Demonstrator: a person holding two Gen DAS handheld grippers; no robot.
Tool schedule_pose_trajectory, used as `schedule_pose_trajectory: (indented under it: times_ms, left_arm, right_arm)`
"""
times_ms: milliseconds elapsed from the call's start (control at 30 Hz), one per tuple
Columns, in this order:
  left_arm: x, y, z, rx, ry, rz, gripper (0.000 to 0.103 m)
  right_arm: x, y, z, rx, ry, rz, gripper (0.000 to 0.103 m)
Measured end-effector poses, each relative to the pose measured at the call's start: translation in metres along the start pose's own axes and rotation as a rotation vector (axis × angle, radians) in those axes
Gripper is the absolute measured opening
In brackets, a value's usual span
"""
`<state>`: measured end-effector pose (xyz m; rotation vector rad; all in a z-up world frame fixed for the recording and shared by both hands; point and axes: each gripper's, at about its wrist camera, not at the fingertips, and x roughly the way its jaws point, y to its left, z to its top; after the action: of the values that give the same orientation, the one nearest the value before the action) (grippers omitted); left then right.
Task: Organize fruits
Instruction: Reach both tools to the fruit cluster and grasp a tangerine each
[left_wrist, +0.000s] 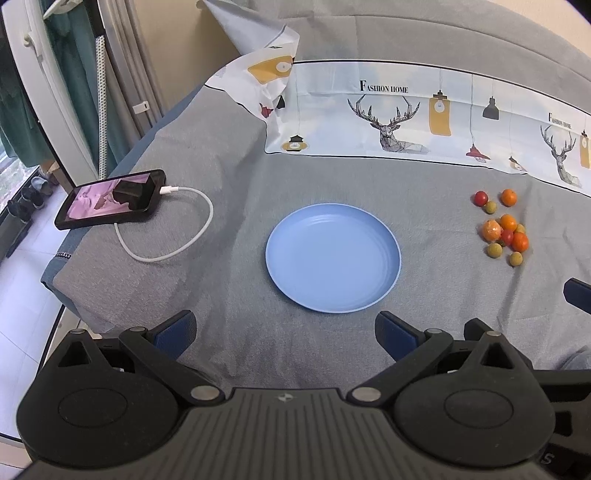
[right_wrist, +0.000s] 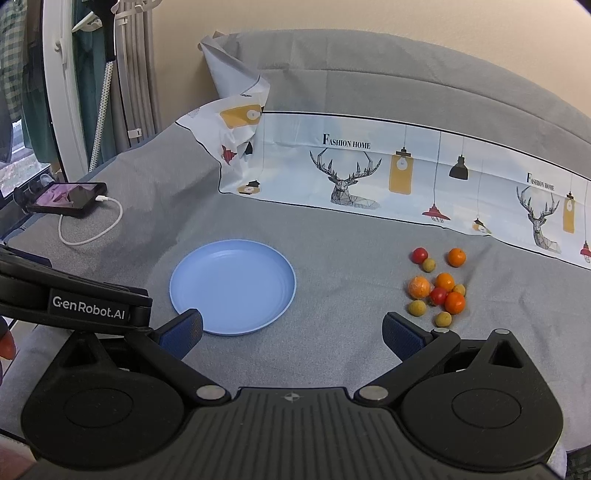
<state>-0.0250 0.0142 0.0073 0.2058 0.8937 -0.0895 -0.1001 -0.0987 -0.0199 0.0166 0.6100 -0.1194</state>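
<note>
An empty light blue plate (left_wrist: 332, 258) lies on the grey bed cover; it also shows in the right wrist view (right_wrist: 232, 286). A loose pile of small fruits (left_wrist: 504, 230) lies to the plate's right: orange ones, red ones and yellow-green ones, also in the right wrist view (right_wrist: 437, 290). My left gripper (left_wrist: 284, 336) is open and empty, just in front of the plate. My right gripper (right_wrist: 291, 332) is open and empty, between the plate and the fruits, short of both.
A phone (left_wrist: 110, 199) on a white charging cable (left_wrist: 177, 236) lies at the left near the bed's edge. A printed pillowcase with deer (left_wrist: 406, 118) lies across the back. The left gripper's body (right_wrist: 74, 295) shows at the left of the right wrist view.
</note>
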Motion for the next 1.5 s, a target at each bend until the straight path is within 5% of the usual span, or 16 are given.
schedule_pose_trajectory:
  times_ms: [400, 767, 1133, 1300, 1500]
  left_arm:
    - [0.002, -0.029, 0.008, 0.059, 0.020, -0.031, 0.103]
    - [0.032, -0.124, 0.045, 0.191, 0.058, -0.193, 0.103]
    - [0.157, -0.246, 0.101, 0.304, 0.113, -0.234, 0.103]
    - [0.224, -0.283, 0.122, 0.274, 0.200, -0.262, 0.103]
    - [0.280, -0.314, 0.137, 0.262, 0.290, -0.310, 0.103]
  right_arm:
    - [0.004, -0.040, -0.010, 0.069, 0.024, -0.090, 0.103]
    - [0.035, -0.144, -0.033, 0.274, 0.024, -0.293, 0.103]
    - [0.155, -0.230, -0.056, 0.177, 0.037, -0.382, 0.102]
    - [0.215, -0.257, -0.054, 0.120, 0.049, -0.393, 0.102]
    - [0.263, -0.273, -0.059, 0.123, 0.114, -0.335, 0.102]
